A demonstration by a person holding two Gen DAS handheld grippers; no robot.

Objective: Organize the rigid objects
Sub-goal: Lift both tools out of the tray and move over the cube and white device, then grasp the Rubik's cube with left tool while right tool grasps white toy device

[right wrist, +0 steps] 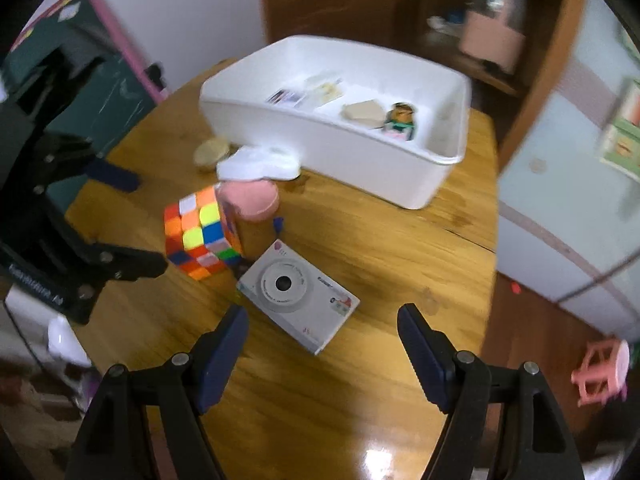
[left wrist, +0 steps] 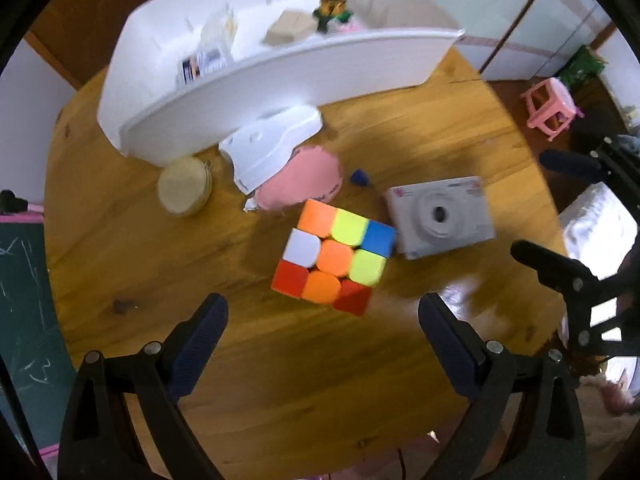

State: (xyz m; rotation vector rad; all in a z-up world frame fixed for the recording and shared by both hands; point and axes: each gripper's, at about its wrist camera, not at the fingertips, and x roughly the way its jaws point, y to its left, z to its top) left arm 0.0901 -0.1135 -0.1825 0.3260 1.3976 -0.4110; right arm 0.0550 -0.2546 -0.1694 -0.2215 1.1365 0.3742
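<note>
A multicoloured puzzle cube (left wrist: pixel 332 256) lies on the round wooden table (left wrist: pixel 280 360). My left gripper (left wrist: pixel 322 314) hangs open just short of it, pointing down, nothing between its fingers. Right of the cube lies a white toy camera (left wrist: pixel 440 216), lens up. In the right wrist view the camera (right wrist: pixel 296 292) lies just ahead of my open right gripper (right wrist: pixel 320 328), whose jaws hold nothing. The cube (right wrist: pixel 200 232) is to the left there, with the left gripper (right wrist: pixel 132 222) beside it. The white bin (right wrist: pixel 340 120) at the back holds cards, a beige block and a small figure.
A pink round container (left wrist: pixel 304 184), a white plastic piece (left wrist: pixel 272 144), a beige disc (left wrist: pixel 184 186) and a small blue bit (left wrist: pixel 360 177) lie between the cube and the bin (left wrist: pixel 280 80). A pink stool (left wrist: pixel 552 108) stands on the floor beyond the table's edge.
</note>
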